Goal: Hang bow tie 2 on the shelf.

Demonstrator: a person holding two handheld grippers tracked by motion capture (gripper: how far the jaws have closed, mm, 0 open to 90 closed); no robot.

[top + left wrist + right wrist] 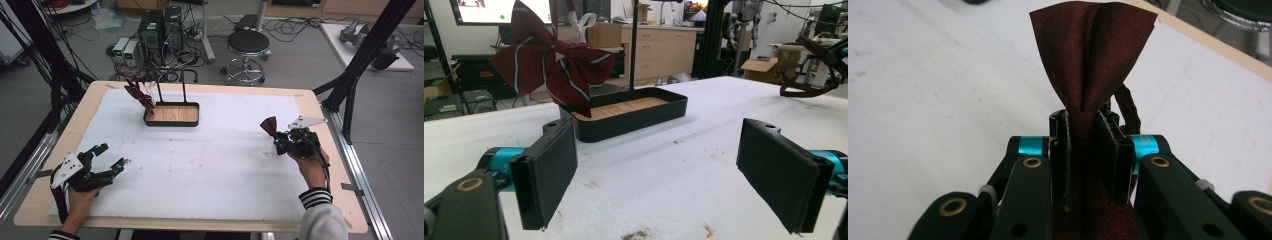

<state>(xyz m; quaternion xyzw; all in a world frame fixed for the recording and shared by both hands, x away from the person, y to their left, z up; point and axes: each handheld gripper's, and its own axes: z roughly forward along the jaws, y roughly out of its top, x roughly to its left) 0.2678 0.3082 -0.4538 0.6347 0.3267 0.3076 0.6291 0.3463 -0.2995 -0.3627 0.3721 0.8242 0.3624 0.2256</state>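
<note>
Here, at the right of the high view, the right gripper [276, 136] has its jaws pressed together on a plain dark maroon fabric bow tie [270, 125], which fans out from the pads towards the upper left of that spot. In the right gripper view the same bow tie [1093, 55] rises from between the two black pads [1060, 155] in the middle of the frame, its pleated wing spreading wide at the top, with a thin dark strap curling behind it to the right.

At the lower left of the high view the left gripper [111, 158] sits just over the white table cover [215, 170] with its jaws spread wide and nothing between them. The left gripper view shows its two pads [549, 172] far apart at the frame's lower corners.

A second bow tie, maroon with pale stripes [140, 95], hangs from a thin black stand above a black tray with a wooden floor [171, 114] in the upper middle of the high view, well apart from both grippers.
</note>
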